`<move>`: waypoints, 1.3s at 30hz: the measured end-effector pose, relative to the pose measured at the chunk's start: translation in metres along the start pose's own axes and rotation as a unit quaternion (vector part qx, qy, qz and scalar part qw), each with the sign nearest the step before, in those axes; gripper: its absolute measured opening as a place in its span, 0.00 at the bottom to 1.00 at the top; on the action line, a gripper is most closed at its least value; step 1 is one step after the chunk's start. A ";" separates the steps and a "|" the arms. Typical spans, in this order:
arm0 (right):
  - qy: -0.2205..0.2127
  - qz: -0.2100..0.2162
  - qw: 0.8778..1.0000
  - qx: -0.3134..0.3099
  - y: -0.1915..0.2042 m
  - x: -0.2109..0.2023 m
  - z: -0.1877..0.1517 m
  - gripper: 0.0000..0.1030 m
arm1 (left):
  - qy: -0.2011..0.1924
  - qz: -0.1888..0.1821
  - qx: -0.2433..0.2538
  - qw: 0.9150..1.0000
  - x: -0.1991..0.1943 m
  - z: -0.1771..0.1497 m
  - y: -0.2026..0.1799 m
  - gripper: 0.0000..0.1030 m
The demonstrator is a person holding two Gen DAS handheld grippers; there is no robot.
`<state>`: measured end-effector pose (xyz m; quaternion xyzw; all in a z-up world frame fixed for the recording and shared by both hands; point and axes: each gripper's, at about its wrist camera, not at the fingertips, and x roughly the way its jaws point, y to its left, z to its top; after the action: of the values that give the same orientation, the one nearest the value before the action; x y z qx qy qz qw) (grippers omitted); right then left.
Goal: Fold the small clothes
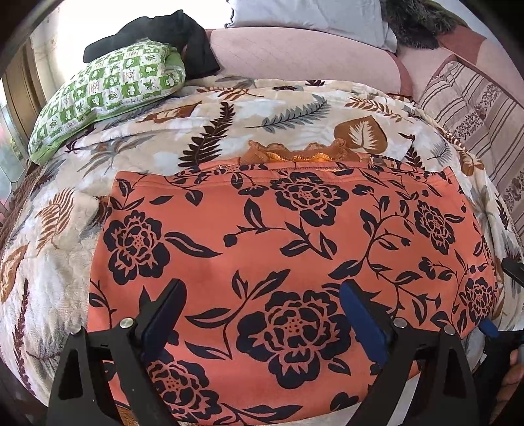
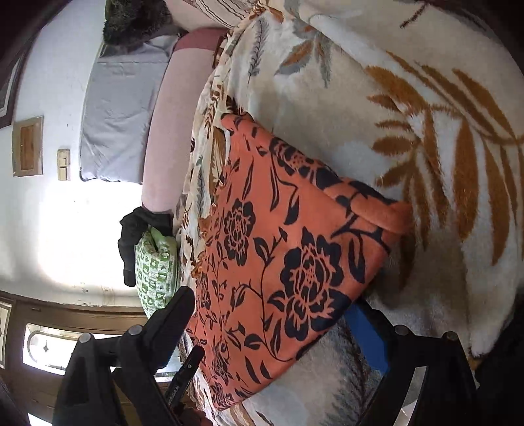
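Note:
An orange garment with black flowers [image 1: 294, 249] lies folded flat on the leaf-print blanket [image 1: 203, 131]; a frilled orange edge [image 1: 294, 154] shows at its far side. My left gripper [image 1: 258, 291] hovers open over the garment's near part, with nothing pinched between its fingers. In the right wrist view, rolled sideways, the same garment [image 2: 288, 249] fills the middle. My right gripper [image 2: 271, 304] stands open and wide. The garment's near edge lies between its jaws and the pads do not press on it. One right fingertip [image 1: 488, 326] shows at the garment's right side.
A green checked pillow [image 1: 108, 95] with a black cloth [image 1: 163, 36] on it lies at the far left. A pink bolster [image 1: 294, 55], a grey pillow [image 1: 311, 16] and a striped cushion [image 1: 475, 121] line the back and right. A white wall [image 2: 59, 229] stands behind.

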<state>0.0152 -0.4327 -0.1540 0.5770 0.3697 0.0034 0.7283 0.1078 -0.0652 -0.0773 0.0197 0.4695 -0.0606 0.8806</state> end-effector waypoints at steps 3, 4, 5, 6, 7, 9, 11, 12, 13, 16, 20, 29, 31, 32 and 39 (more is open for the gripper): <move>-0.006 0.004 1.000 0.022 -0.007 0.001 0.003 0.91 | 0.012 0.007 0.012 1.000 0.019 -0.003 0.000 0.92; -0.008 0.002 1.000 0.024 -0.005 0.002 0.004 0.91 | 0.032 0.013 0.013 0.999 0.032 -0.006 0.001 0.93; -0.009 -0.002 1.000 0.024 -0.003 0.003 0.004 0.91 | 0.034 0.014 0.013 0.999 0.039 -0.009 0.002 0.94; -0.008 -0.005 1.000 0.021 0.000 0.006 0.006 0.91 | 0.017 0.016 0.013 1.000 0.034 -0.010 0.002 0.94; -0.007 -0.002 1.000 0.019 0.003 0.007 0.008 0.90 | 0.020 0.019 0.015 1.000 0.030 -0.009 0.000 0.94; -0.009 0.013 1.000 0.006 0.013 0.008 0.012 0.90 | 0.016 0.006 0.009 1.000 0.018 -0.004 -0.002 0.94; -0.017 0.002 1.000 -0.010 0.019 0.008 0.014 0.90 | -0.011 0.010 0.011 1.000 0.008 -0.001 -0.004 0.94; -0.014 -0.010 1.000 -0.012 0.019 0.012 0.015 0.90 | -0.013 0.019 0.016 1.000 0.011 -0.001 -0.006 0.94; -0.009 -0.025 1.000 -0.015 0.016 0.017 0.016 0.89 | 0.011 0.026 0.022 0.999 0.024 -0.003 -0.007 0.94; -0.007 -0.055 0.998 -0.037 0.017 0.024 0.019 0.67 | 0.020 0.022 0.024 0.999 0.036 -0.006 -0.005 0.99; 0.016 -0.099 0.991 -0.089 0.034 0.033 0.026 0.18 | 0.038 -0.016 0.002 0.999 0.024 0.001 0.007 0.98; -0.011 -0.071 0.900 -0.430 0.245 0.051 -0.100 0.18 | -0.109 -0.020 -0.226 0.968 -0.078 -0.065 0.172 0.98; 0.021 -0.054 0.862 -0.504 0.275 0.073 -0.165 0.17 | -0.121 0.014 -0.272 0.954 -0.081 -0.087 0.210 0.98; 0.045 -0.051 0.844 -0.532 0.280 0.090 -0.196 0.17 | -0.120 0.024 -0.293 0.948 -0.078 -0.096 0.227 0.98; 0.191 -0.113 0.815 -0.535 0.180 0.157 -0.268 0.20 | -0.108 0.018 -0.331 0.937 -0.061 -0.117 0.261 0.96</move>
<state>0.0602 -0.0799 -0.1025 0.0381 0.5038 0.2291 0.8320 0.0099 0.2102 -0.0979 -0.2708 0.3648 0.1119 0.8838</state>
